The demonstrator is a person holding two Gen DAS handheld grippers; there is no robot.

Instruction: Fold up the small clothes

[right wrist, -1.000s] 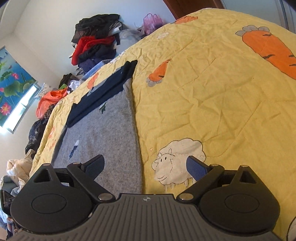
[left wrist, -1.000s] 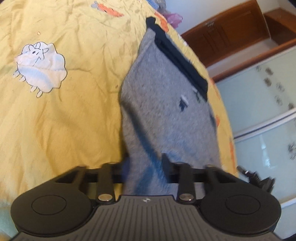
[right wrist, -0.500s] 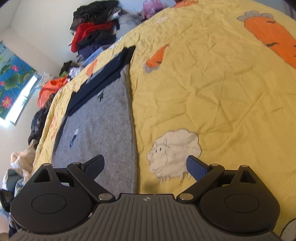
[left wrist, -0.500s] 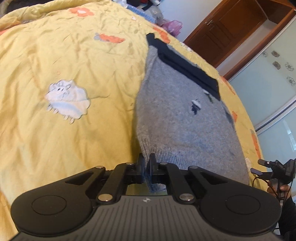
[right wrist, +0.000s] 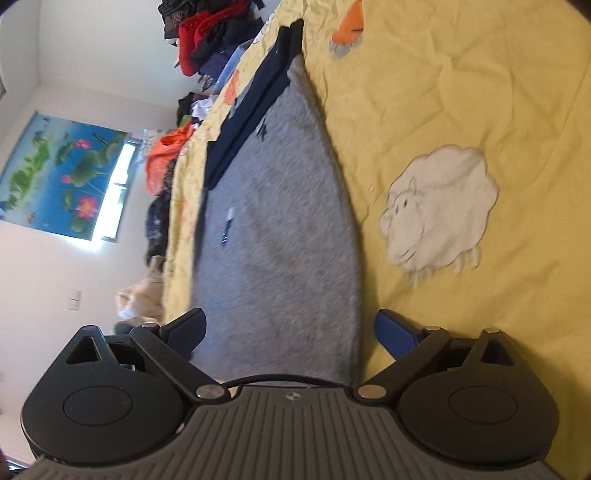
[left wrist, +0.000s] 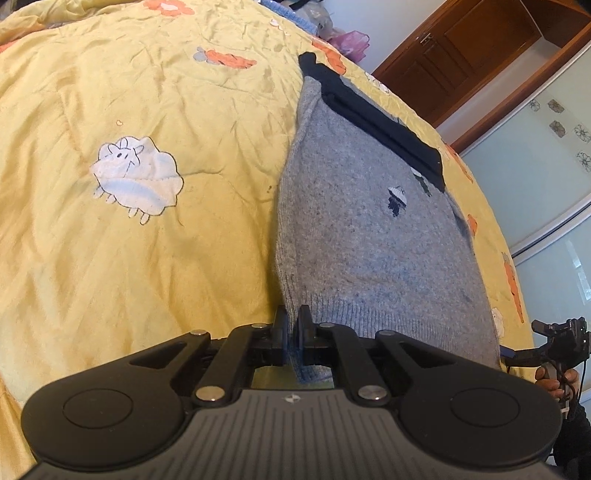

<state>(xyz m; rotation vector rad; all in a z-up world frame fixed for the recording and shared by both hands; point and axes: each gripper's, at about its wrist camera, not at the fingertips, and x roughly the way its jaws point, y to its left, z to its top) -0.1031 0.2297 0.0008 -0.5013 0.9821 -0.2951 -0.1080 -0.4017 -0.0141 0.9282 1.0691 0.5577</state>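
A small grey knit sweater [left wrist: 365,229] with a dark navy band [left wrist: 373,118] at its far end lies flat on a yellow quilt [left wrist: 129,229]. My left gripper [left wrist: 293,325] is shut on the near hem corner of the sweater. In the right wrist view the sweater [right wrist: 280,229] runs away from me. My right gripper [right wrist: 290,332] is open, its jaws straddling the sweater's near edge, holding nothing. My right gripper also shows at the right edge of the left wrist view [left wrist: 554,343].
The quilt has sheep [right wrist: 439,214] and carrot [left wrist: 225,59] patches. A pile of clothes [right wrist: 210,33] lies at the bed's far end. A wooden door [left wrist: 465,51] and glass wardrobe panels [left wrist: 535,177] stand beyond the bed.
My left gripper closed on the sweater's near hem corner and still holds it. My right gripper moved left over the sweater's edge and rolled, staying open.
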